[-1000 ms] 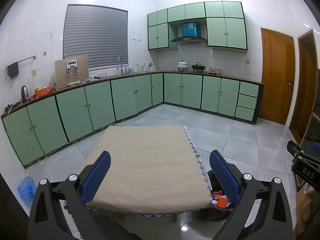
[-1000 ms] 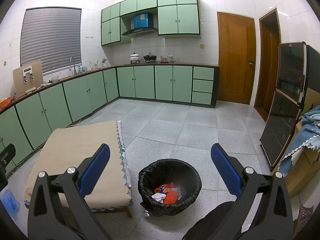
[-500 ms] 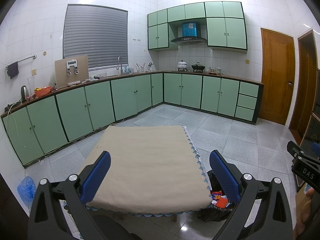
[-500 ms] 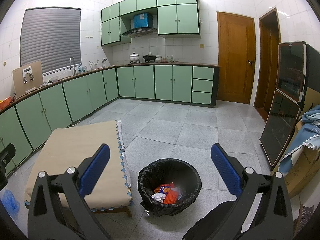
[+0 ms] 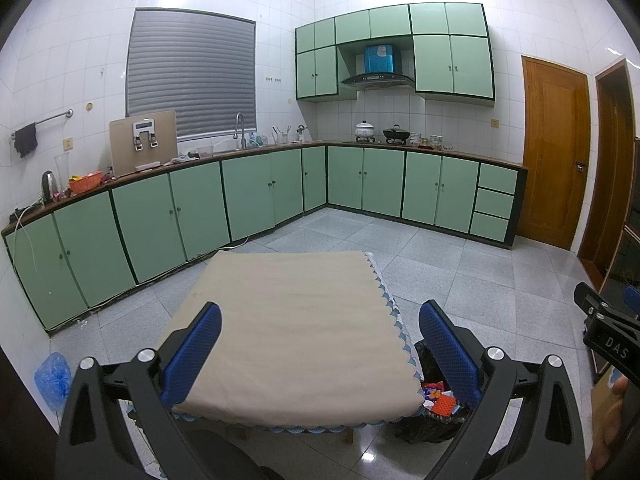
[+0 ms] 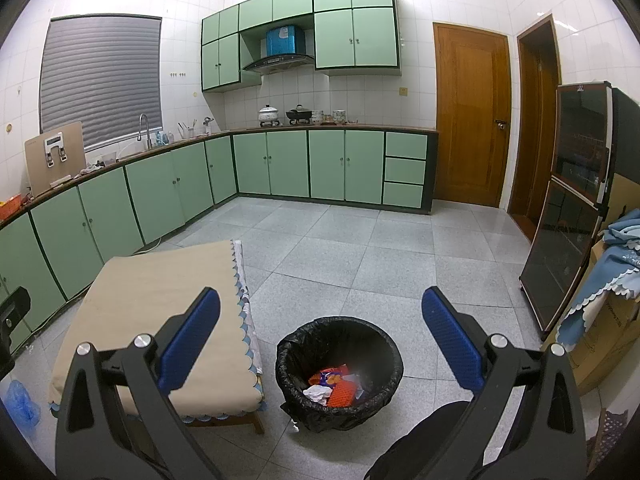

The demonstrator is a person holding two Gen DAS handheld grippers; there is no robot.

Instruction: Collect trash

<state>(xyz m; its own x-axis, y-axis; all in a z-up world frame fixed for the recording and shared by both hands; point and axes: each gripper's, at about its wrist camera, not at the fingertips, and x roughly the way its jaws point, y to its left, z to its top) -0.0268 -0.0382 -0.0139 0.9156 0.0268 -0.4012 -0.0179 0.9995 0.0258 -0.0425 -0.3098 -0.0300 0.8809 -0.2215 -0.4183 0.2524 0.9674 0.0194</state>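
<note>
A black-lined trash bin [image 6: 340,336] stands on the floor right of a low table [image 6: 160,304] with a beige cloth. Orange, red and white wrappers [image 6: 334,386] lie inside the bin. My right gripper [image 6: 320,320] is open and empty, held above and in front of the bin. My left gripper [image 5: 320,332] is open and empty above the table [image 5: 296,320]. In the left wrist view the bin [image 5: 426,362] shows partly behind the table's right corner, with wrappers [image 5: 440,394] in it. The tabletop bears nothing.
Green cabinets [image 5: 248,200] line the left and far walls. A blue plastic bag [image 5: 52,376] lies on the floor at the left. A dark glass cabinet [image 6: 572,216] and a cardboard box with blue cloth [image 6: 608,288] stand at the right. Wooden doors [image 6: 472,116] are at the back.
</note>
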